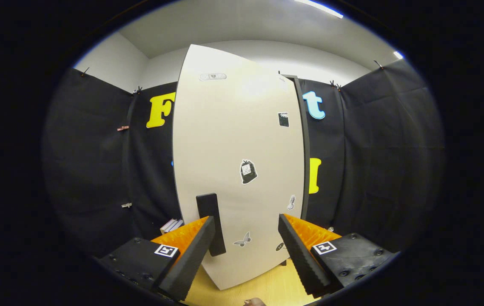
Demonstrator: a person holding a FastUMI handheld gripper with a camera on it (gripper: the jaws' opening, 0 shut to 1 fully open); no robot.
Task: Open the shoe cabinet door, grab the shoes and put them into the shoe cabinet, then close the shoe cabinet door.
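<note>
The gripper [246, 246] sits with its fingers spread wide, nothing between them, holding nothing. Just ahead is the white cabinet door [233, 140], standing upright and close up, dotted with a few small stickers [248, 171]. Its dark vertical handle [211, 223] is right by the left finger, slightly behind the tip; can't tell if they touch. Light wood floor [263, 289] below. Some books [172, 225] lie far left, past the door's edge.

door [237, 161] just ahead of my fingers [201, 250] | handle [211, 223] on it — by my left finger | floor [263, 289] below, between them — booth wall beyond
</note>
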